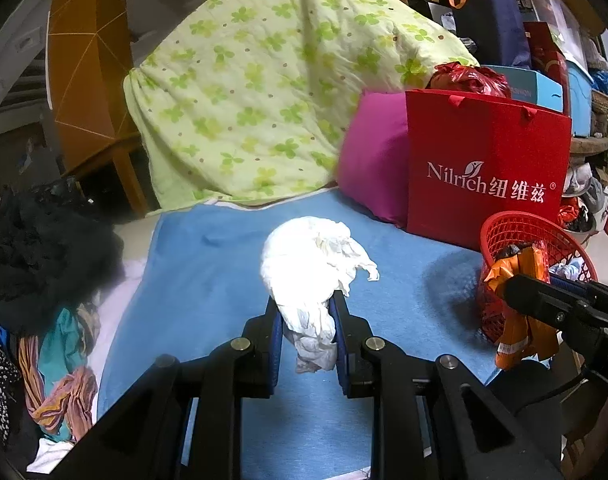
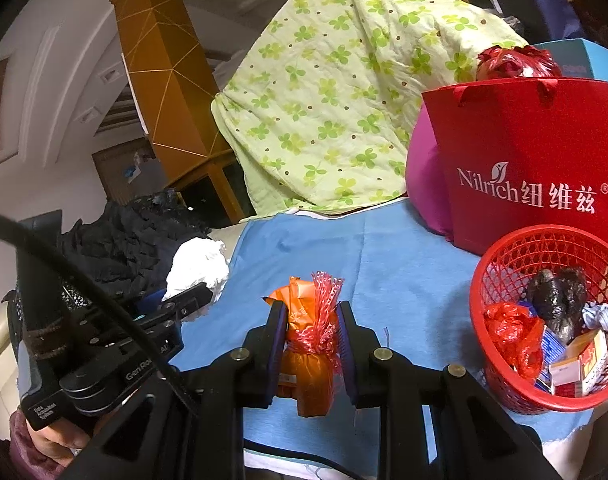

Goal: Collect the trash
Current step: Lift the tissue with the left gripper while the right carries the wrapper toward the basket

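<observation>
Blue cloth [image 1: 207, 264] under green-flowered quilt [image 1: 255, 92].

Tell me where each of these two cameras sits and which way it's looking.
Left wrist view: on the left tool, facing forward over the blue cloth toward the green quilt; its fingers pinch crumpled white paper; the right tool enters at right.
Right wrist view: on the right tool, same heading; it pinches an orange bag with red netting; the left tool and a hand show lower left.
Shared: red gift bag, red basket.
</observation>
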Action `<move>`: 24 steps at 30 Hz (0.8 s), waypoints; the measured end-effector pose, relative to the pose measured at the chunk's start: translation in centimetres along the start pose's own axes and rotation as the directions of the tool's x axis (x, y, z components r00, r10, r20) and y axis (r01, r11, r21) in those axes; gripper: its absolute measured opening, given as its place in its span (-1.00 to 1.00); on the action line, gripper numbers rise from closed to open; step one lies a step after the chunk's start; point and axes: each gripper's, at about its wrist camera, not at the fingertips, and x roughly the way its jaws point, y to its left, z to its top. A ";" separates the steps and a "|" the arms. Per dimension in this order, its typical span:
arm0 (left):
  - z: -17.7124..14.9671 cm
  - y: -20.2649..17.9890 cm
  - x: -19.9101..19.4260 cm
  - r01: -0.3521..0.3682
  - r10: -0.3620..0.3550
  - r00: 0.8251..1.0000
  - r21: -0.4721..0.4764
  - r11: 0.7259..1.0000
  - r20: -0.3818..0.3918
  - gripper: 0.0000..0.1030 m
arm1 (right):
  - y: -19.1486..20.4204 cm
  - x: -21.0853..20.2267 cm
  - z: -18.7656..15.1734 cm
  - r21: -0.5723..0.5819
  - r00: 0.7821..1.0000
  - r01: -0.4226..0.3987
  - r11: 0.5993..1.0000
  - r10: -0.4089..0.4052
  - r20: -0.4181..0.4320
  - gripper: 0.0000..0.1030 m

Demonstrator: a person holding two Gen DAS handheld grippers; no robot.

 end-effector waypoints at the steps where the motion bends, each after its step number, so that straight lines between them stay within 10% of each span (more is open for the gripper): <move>1: 0.0 -0.1 0.0 0.003 -0.003 1.000 0.002 1.000 -0.001 -0.54 | -0.1 -0.1 0.0 0.001 1.000 0.004 1.000 -0.004 0.002 -0.48; 24: 0.0 -2.4 0.2 0.045 -0.044 0.999 0.040 0.998 -0.015 -0.54 | -0.8 -1.9 -0.1 0.036 0.999 0.024 0.999 -0.025 0.033 -0.48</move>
